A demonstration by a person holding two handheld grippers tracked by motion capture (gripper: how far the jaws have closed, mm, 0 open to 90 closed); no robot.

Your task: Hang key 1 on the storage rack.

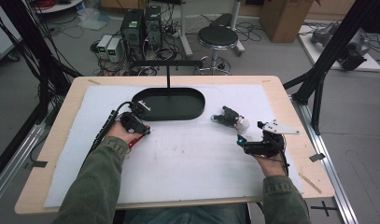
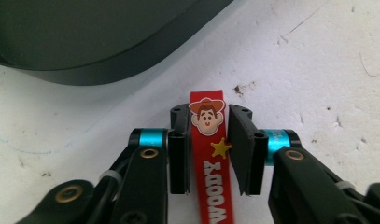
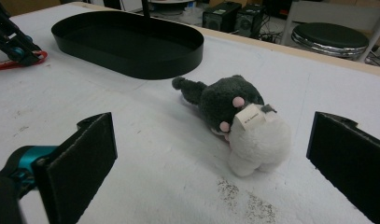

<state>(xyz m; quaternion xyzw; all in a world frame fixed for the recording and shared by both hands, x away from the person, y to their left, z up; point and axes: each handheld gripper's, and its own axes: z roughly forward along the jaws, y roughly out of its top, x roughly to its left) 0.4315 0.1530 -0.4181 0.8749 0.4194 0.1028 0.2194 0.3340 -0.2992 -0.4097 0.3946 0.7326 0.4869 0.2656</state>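
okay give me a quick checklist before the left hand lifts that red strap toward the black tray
1. Left hand-held gripper shut on the red strap: ok.
2. Strap centred between the pads: ok.
3. Black tray free to receive it: ok, nothing seen inside.
4. Path from strap to tray unobstructed: ok.
5. Right hand-held gripper out of the way: ok, open, facing the plush toy without touching it.
6. Grip firm enough to lift: cannot tell.

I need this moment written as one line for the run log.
left claw: shut on red strap | right claw: open, plush toy ahead, untouched | black tray: holds nothing | next: maybe lift strap
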